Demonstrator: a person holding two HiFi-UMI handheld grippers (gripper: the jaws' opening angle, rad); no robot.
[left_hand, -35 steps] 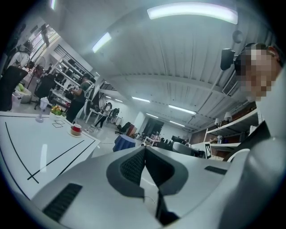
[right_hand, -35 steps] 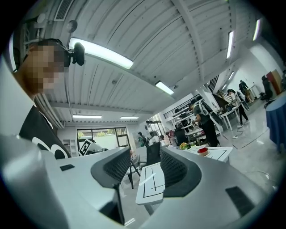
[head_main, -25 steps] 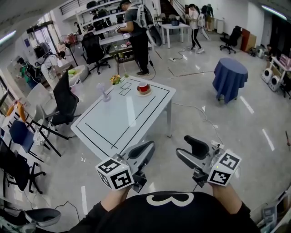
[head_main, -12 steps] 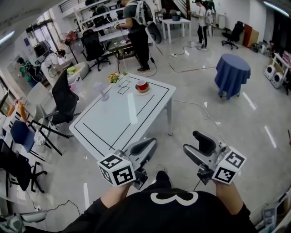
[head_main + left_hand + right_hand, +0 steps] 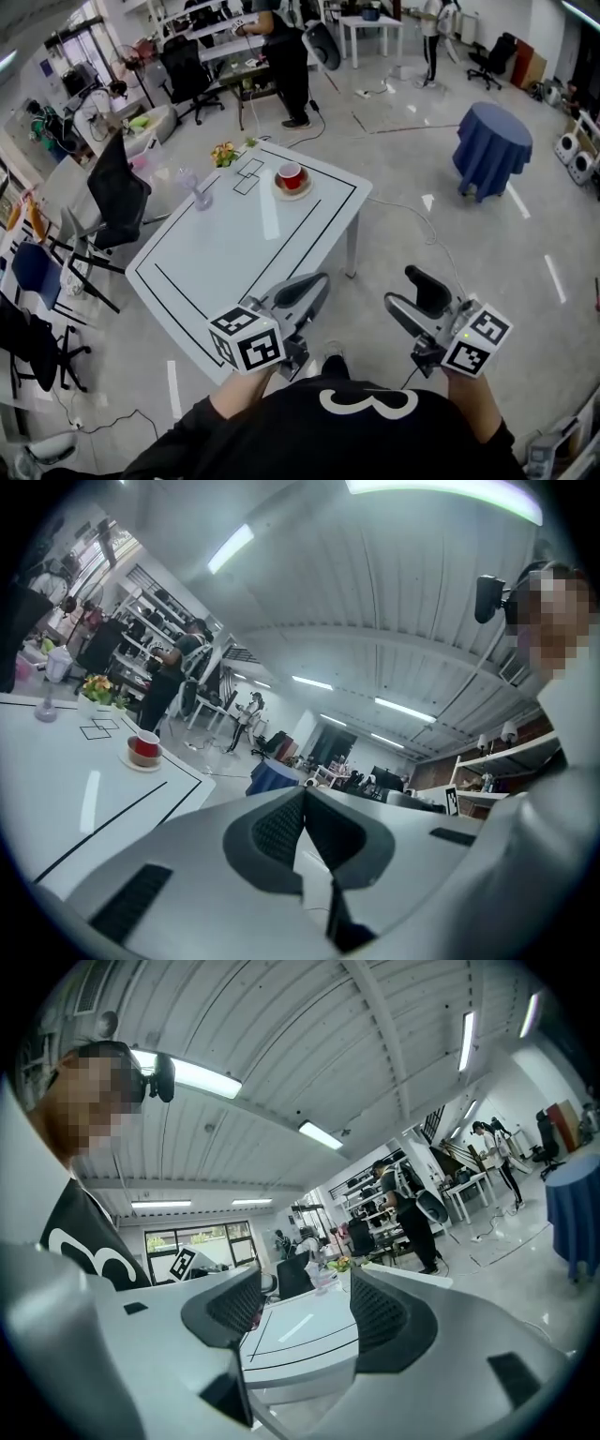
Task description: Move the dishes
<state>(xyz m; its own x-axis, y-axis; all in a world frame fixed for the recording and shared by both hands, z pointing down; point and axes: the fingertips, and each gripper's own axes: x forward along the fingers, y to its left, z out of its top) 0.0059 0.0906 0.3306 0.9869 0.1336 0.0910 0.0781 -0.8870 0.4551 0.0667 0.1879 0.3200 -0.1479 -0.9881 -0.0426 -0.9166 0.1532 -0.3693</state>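
A red cup (image 5: 291, 175) stands on a tan saucer (image 5: 292, 188) at the far right of the white table (image 5: 225, 262). The left gripper view shows the same cup (image 5: 146, 744) well ahead of me on the table (image 5: 56, 789). My left gripper (image 5: 312, 287) hangs just off the table's near corner, its pads pressed together on nothing (image 5: 303, 803). To its right, over the floor, my right gripper (image 5: 410, 295) is open and empty (image 5: 305, 1312). Both are far from the cup.
A clear stemmed glass (image 5: 193, 190) and a small bunch of flowers (image 5: 223, 153) stand at the table's far left. Black office chairs (image 5: 117, 192) flank the left side. A person (image 5: 286, 56) stands beyond the table. A blue-draped round table (image 5: 491, 148) is at the right.
The view has come closer to the table, and its near corner now lies just ahead of the left gripper. Both grippers keep their pose and state.
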